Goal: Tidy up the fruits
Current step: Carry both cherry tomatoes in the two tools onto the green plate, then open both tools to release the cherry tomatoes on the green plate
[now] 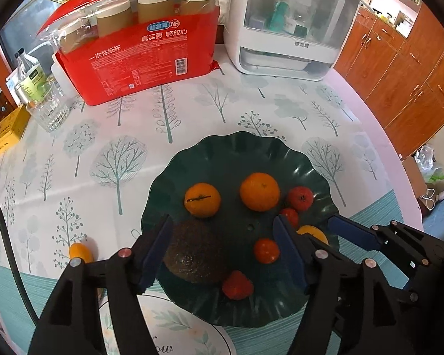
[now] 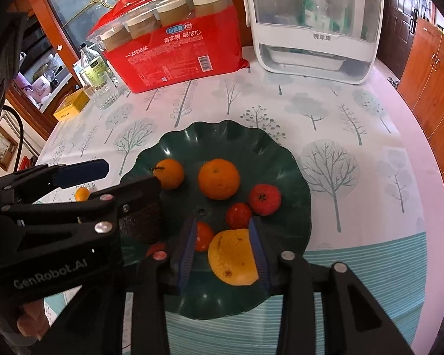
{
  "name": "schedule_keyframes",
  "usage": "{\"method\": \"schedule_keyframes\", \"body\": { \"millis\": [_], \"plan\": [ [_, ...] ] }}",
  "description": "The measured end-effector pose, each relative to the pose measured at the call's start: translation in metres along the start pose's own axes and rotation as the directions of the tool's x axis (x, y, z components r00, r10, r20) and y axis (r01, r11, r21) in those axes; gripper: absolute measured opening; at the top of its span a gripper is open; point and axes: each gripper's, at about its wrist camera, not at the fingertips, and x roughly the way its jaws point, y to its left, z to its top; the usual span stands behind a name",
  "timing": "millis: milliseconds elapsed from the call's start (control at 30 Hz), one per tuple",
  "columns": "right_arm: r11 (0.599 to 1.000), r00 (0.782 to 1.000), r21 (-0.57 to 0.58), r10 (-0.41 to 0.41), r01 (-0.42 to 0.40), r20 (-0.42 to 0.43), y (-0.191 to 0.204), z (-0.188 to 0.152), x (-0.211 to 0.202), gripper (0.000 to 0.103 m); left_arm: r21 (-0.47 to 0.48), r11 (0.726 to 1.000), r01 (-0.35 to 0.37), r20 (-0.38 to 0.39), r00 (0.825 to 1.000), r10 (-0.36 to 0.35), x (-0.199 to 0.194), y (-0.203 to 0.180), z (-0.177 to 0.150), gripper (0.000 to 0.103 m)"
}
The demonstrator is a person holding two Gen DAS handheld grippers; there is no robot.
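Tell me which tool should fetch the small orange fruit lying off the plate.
Left. The stray fruit lies on the tablecloth right beside the left tool, whose jaws stand open. The right tool sits across the plate, around a yellow fruit.

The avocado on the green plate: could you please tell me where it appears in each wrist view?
Left wrist view: the avocado is low centre-left, on the near left part of the green plate.
Right wrist view: the avocado is left of centre, partly hidden behind the left claw.
Shared landmark: the large orange.
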Motion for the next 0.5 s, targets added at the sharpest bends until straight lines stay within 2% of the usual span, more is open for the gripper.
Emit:
{"method": "schedule_keyframes", "body": {
  "millis": [500],
  "plan": [
    [1.000,1.000,0.001,-0.007,0.007,0.013,0.006,-0.011,-0.016,0.037,0.001,1.000,0.004,0.015,1.000,-0.004,-0.022,0.000,-0.016,0.073]
  ]
}}
